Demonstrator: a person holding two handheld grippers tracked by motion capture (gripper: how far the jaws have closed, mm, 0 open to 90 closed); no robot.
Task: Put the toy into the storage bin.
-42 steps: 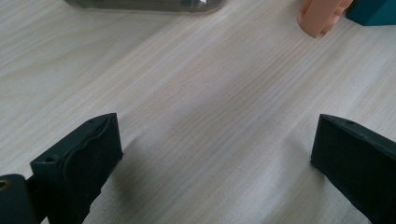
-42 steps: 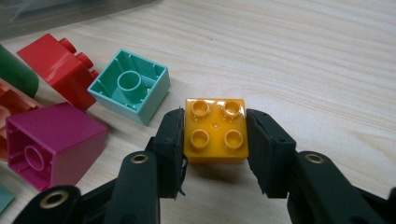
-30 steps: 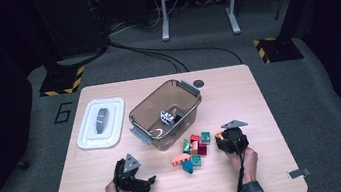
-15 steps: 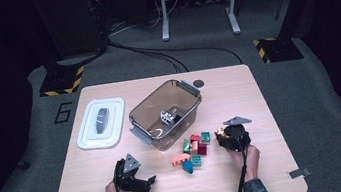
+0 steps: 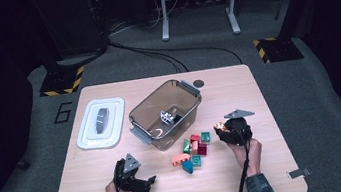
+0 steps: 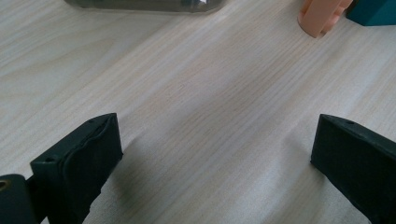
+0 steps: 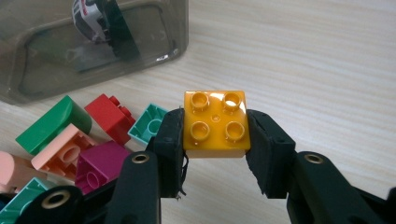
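Note:
My right gripper [image 7: 215, 140] is shut on an orange four-stud brick [image 7: 215, 122], held above the table with its studs up. In the high view that gripper [image 5: 224, 130] is lifted just right of a pile of coloured bricks [image 5: 192, 151]. The pile lies in front of a clear plastic bin [image 5: 165, 114] that holds a small toy car [image 5: 167, 116]. My left gripper [image 5: 145, 184] rests on the table near the front edge, open with bare wood between its jaws [image 6: 212, 154].
A white lid [image 5: 101, 123] lies left of the bin. A small dark disc [image 5: 199, 83] sits behind the bin. In the right gripper view, green, red, pink, magenta and teal bricks [image 7: 70, 140] crowd the left, below the bin wall [image 7: 93, 51].
My right gripper has risen a little with the orange brick in it. The left gripper has stayed where it was.

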